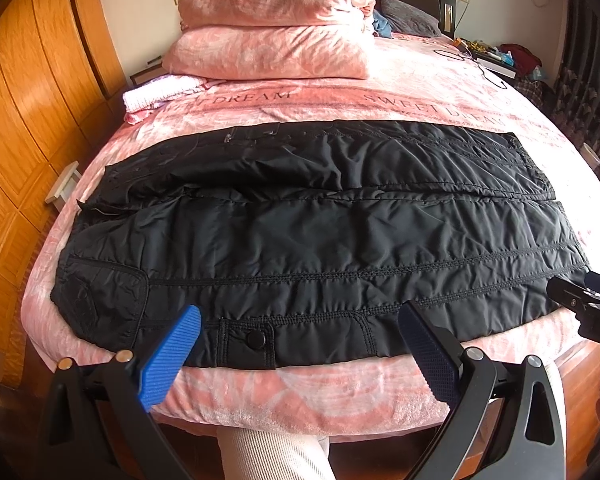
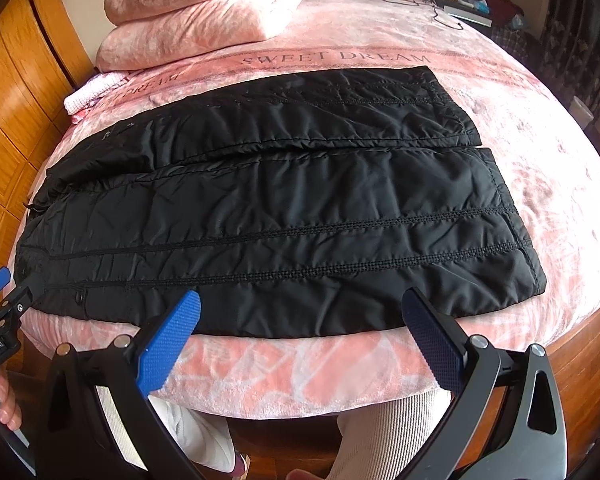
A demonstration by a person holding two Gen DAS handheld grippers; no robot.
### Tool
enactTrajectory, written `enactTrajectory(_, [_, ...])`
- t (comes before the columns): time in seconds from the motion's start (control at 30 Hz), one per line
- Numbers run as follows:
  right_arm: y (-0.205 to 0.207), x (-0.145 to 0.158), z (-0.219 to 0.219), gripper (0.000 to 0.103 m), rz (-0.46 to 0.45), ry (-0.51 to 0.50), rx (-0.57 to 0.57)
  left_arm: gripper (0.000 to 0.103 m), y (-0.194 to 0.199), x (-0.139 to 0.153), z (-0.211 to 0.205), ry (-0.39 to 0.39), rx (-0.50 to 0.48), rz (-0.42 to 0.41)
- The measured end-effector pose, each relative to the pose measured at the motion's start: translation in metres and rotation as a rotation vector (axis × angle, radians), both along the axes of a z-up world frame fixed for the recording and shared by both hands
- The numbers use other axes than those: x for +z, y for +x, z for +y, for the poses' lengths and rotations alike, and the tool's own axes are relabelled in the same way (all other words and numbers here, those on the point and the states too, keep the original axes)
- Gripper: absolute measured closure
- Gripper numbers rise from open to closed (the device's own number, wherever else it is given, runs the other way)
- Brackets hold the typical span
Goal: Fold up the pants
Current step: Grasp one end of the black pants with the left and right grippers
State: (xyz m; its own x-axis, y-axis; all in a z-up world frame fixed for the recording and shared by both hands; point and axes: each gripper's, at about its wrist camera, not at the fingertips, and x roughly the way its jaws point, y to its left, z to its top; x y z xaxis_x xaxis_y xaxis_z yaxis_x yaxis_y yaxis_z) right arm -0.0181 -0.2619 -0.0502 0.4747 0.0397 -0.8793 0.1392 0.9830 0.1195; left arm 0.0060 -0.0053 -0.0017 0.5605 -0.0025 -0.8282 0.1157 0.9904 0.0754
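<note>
Pants (image 1: 320,224) are lying flat across the bed (image 1: 300,392), legs side by side, near leg along its front edge. I am holding my left claw (image 1: 300,336) and right claw (image 2: 300,320) wide, gripping nothing; I should be pinching the near leg's edge evenly before lifting.

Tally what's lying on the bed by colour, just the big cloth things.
Black: 1, pants
Pink: 2, stacked quilts, knit cloth
Grey: 1, pillow
Total: 4
</note>
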Motion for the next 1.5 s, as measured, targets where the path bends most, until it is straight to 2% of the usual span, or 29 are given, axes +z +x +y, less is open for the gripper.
enactTrajectory(0.27, [-0.001, -0.006, -0.006, 0.002, 0.004, 0.045, -0.023, 0.004, 0.0, -0.001, -0.001, 0.002, -0.002, 0.003])
enactTrajectory(0.5, [-0.001, -0.008, -0.005, 0.002, -0.009, 0.036, -0.02, 0.004, 0.001, -0.002, -0.001, 0.0, 0.001, 0.004])
enactTrajectory(0.77, [0.002, -0.013, -0.007, 0.002, -0.008, 0.025, -0.016, 0.004, 0.005, 0.001, -0.002, -0.056, -0.008, -0.012])
enactTrajectory(1.1, [0.008, -0.017, -0.015, 0.002, -0.016, 0.029, 0.0, 0.004, 0.016, -0.008, -0.007, -0.033, 0.003, 0.019])
enactTrajectory(1.23, [0.027, -0.008, -0.046, 0.002, -0.037, 0.057, 0.037, 0.004, 0.037, -0.014, -0.011, -0.035, -0.015, 0.062])
enactTrajectory(1.3, [0.047, -0.003, -0.077, 0.002, -0.037, 0.101, 0.034, 0.004, 0.054, -0.013, -0.016, -0.031, -0.028, 0.072])
enactTrajectory(1.4, [0.096, -0.001, -0.139, 0.002, -0.019, 0.154, -0.002, 0.004, 0.094, -0.011, -0.034, -0.033, -0.078, 0.092])
enactTrajectory(1.5, [0.155, -0.01, -0.194, 0.002, 0.017, 0.136, -0.036, 0.004, 0.145, -0.014, -0.065, -0.033, -0.154, 0.111])
